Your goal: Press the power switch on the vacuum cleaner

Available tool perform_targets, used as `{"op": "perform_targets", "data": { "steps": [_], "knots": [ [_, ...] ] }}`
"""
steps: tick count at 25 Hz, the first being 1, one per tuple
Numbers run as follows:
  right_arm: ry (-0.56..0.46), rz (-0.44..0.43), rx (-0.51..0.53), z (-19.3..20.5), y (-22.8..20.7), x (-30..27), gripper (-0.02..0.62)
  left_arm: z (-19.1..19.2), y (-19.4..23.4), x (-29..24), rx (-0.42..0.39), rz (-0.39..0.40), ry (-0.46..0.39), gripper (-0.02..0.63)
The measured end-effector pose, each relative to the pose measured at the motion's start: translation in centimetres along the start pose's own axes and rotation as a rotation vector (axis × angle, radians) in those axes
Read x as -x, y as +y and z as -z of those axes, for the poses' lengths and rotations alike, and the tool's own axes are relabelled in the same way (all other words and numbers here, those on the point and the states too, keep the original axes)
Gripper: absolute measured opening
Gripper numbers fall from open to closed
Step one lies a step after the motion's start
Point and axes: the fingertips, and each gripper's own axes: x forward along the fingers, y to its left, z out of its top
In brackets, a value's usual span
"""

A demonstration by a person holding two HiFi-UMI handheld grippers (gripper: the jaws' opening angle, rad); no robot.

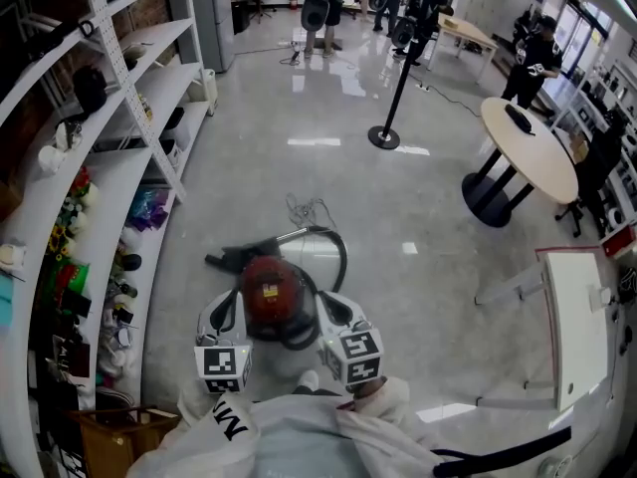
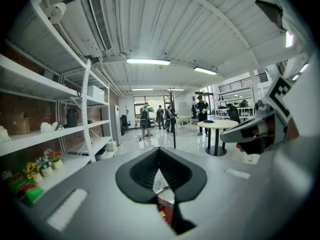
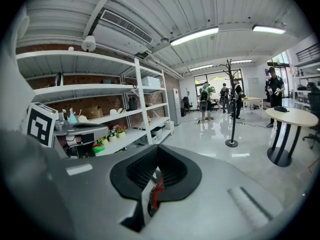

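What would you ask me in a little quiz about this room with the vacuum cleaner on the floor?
1. True or false: the vacuum cleaner is blue.
2. Pick one. Where does the vacuum cleaner stand? A: on the round table. B: on the floor. C: on a chair.
3. Fill in the word: the tall shelves stand on the person's ____ side.

Key: 1 false, it is red. 2 B. 3 left.
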Motion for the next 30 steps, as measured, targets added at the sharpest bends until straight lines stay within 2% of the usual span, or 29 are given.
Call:
{"op": "perform_targets", "data": {
  "steps": [4,17,22,30],
  "knots": [
    [0.009,-0.004,0.005,0.5,1.9,0.4,0.002,0.6,0.9,1.7,0.01,-0.006,0.002,0.0],
    [0.001,0.068,0.003,2.7,7.1,3.6,0.002,1.9,1.9,7.7,0.004,0.055,-0.023,0.0],
    [0.003,0.082,-0.009,4.1,9.4,5.4,0.002,3.3,2.1,10.7,0.007,0.067,-0.006,0.0],
    [0.024,0.073,-0.013,6.6,12.5,8.0,0.002,4.9,1.4,15.2,0.021,0.072,0.005,0.0]
  ]
}}
